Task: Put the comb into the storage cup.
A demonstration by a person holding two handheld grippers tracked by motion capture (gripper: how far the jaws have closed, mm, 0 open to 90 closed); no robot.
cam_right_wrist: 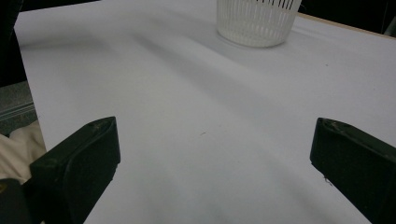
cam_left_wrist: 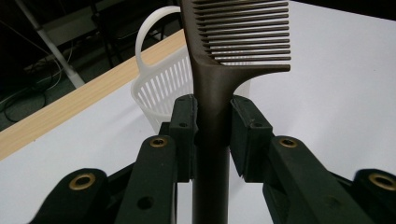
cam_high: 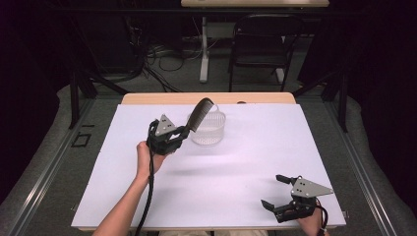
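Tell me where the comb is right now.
The comb is clamped by its handle in the left gripper, held up over the near left rim of the white basket, towards the table's far edge in the high view.

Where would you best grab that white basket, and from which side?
By its rim or the looped handle, from above. The basket stands upright and open-topped, and its slatted wall looks too wide to span. The handle rises at the rim. Come from the right: the left hand-held gripper holds a comb over the near-left rim.
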